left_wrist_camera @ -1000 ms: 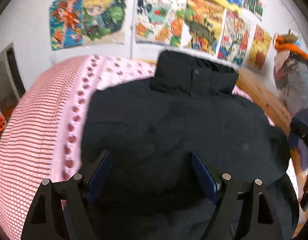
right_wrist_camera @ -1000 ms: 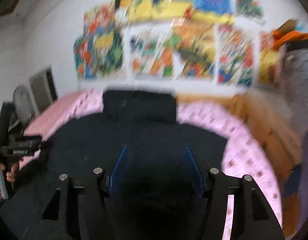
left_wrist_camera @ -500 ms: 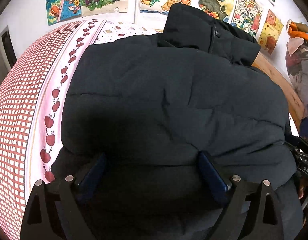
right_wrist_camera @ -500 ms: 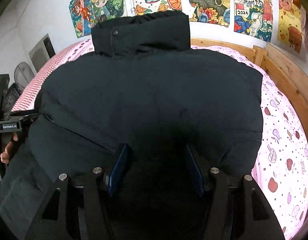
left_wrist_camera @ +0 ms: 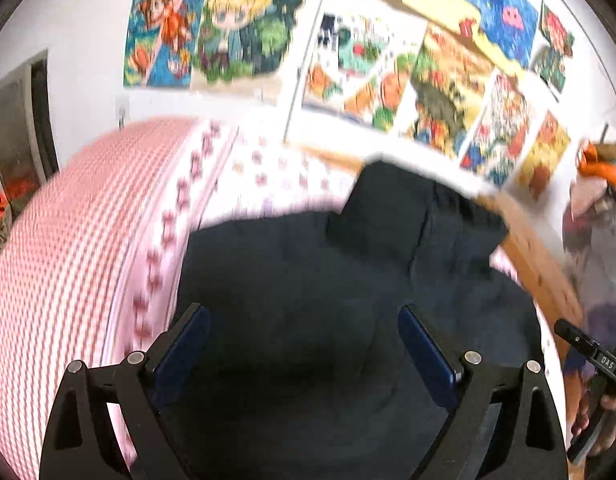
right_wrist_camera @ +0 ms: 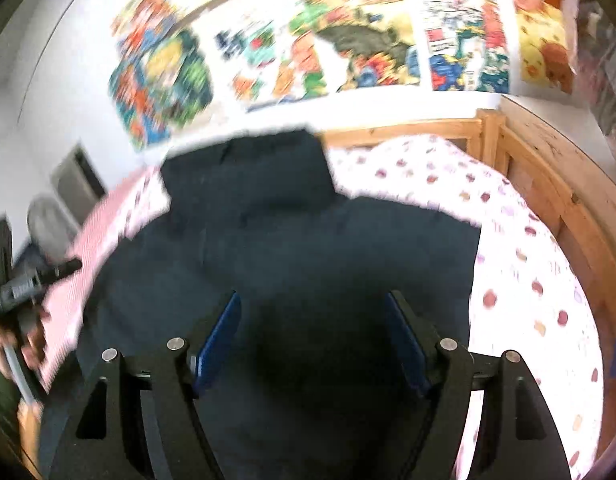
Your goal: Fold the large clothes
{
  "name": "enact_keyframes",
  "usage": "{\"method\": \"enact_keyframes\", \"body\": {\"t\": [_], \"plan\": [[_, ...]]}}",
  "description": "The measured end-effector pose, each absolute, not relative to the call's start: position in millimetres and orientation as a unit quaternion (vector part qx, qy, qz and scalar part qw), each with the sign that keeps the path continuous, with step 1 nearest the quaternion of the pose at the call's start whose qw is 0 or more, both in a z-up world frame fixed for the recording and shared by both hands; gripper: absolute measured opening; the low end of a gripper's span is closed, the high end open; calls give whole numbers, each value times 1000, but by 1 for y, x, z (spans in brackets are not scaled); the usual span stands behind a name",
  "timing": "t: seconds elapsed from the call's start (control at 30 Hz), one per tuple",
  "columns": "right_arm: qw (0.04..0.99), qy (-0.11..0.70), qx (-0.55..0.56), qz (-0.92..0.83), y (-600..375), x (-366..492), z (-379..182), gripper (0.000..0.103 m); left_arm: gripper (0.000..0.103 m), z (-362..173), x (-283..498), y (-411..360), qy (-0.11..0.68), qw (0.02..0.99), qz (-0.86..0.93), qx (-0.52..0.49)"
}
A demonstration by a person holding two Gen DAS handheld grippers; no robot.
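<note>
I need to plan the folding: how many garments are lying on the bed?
1: a single black jacket lies spread on the pink bedsheet, collar toward the poster wall, under the open left gripper and right gripper. Anything beneath it would be hidden.

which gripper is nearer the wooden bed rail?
Right. The right gripper hovers over the black jacket on the side by the wooden bed rail; left gripper works the far side.

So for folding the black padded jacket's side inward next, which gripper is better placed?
Probably the left gripper. In its view the black padded jacket has a side edge close to its finger, next to the pink apple-print bedsheet. The right gripper, also open, sits further in over the jacket's middle.
</note>
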State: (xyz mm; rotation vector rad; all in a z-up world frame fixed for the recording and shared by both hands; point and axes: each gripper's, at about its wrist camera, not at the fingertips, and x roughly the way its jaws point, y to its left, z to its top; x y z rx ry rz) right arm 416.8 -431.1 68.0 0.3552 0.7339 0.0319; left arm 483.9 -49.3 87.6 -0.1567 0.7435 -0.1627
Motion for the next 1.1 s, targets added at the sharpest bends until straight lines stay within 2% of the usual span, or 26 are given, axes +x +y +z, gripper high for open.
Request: {"method": "enact_keyframes", "body": {"t": [0.2,0.3,0.5,0.57,0.6,0.63,0.67,0.7,0.73,0.83,1.1], "plan": [[925,351,148,2,-424,495,91,69,95,107,548,-93,339,940,-34,-23],[923,361,131,-1,-413,527,89,69,95,96,575,-113,353,935,-20,0],[920,379,97,-19,-400,579,78,69,94,79,614,-133,351,936,-24,-20],[922,372,103,-16,-397,584,74,67,85,77,620,-136,344,938,-28,-34],[924,367,103,-13,-396,584,73,55,70,76,623,-137,342,938,-28,-41],[926,365,99,-12,-393,583,71,42,60,76,624,-138,343,938,-36,-48],[926,365,96,-18,-393,581,69,17,35,76,625,-139,344,937,-42,-50],[929,357,94,-30,-392,575,70,12,15,76,624,-141,348,935,-48,-52],[931,350,99,-26,-393,570,71,11,11,76,618,-140,349,934,-48,-55],[941,324,99,-19,-393,542,81,7,8,79,598,-129,335,938,-50,-75],[947,316,58,2,-387,485,100,5,6,96,555,-89,349,927,-112,-79]]}}
